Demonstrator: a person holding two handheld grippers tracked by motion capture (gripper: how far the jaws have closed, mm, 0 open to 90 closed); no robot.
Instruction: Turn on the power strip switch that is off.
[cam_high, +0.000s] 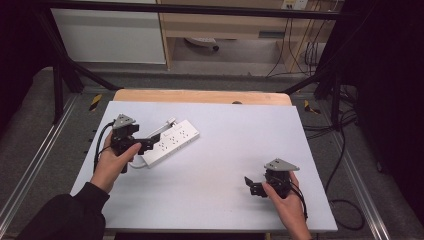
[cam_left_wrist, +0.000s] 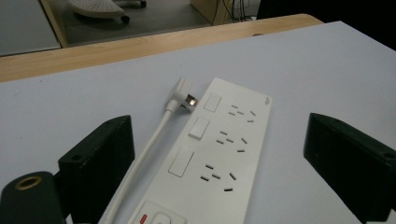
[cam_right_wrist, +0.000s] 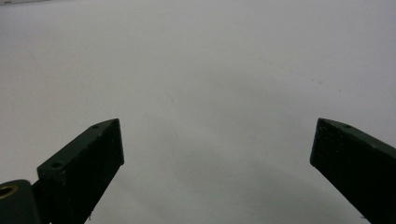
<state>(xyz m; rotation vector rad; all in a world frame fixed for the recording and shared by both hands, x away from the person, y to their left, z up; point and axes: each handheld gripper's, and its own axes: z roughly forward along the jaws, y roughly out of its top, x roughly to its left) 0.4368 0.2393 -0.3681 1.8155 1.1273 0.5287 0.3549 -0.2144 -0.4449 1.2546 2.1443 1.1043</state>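
Worktop, covered by a pale grey sheet, carries everything, with a strip of bare wood showing along its far edge. Power strip lies flat on the worktop's left half, toward the far side; it is the landmark here. Its long axis runs diagonally, from the near-left end up to the far-right end, and its socket face points upward. In the left gripper view three rows of sockets run along it, each beside a white rocker switch, and a red-marked switch sits at the near end.

White cable runs along the strip's left side, just beside it, ending in a white plug that lies by the strip's far end with its prongs showing.

Left hand-held gripper sits at the strip's near-left end, its jaws spread wide apart either side of that end, not clamped on it; whether they touch it cannot be told. Right hand-held gripper is well apart from the strip, over bare sheet toward the near right, jaws likewise spread and holding nothing
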